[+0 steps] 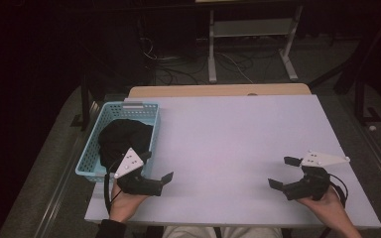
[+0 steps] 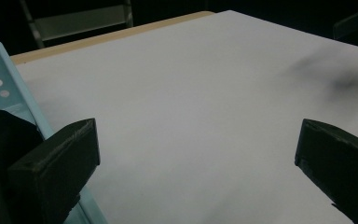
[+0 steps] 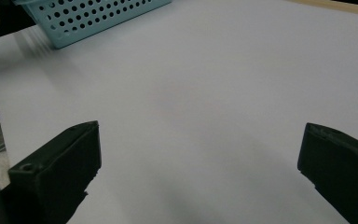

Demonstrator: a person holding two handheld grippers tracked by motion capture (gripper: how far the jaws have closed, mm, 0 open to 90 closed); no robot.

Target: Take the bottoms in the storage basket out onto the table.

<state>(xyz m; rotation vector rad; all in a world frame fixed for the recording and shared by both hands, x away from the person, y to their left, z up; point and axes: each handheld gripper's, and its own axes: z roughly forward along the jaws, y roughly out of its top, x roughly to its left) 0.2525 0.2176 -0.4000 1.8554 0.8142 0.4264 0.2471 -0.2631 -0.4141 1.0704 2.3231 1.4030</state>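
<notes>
A flat white rectangular tabletop (image 1: 238, 139) fills the middle of a dim room, with a pale wooden edge strip (image 1: 218, 90) along its far side. Beyond it stands a white metal table frame (image 1: 250, 44) on grey carpet floor (image 1: 44, 163), loose cables (image 1: 188, 67) trailing beneath. The far background is dark.

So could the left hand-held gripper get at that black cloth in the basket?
Probably yes: the left hand-held gripper is open beside the blue basket, and the black cloth lies uncovered on top.
</notes>
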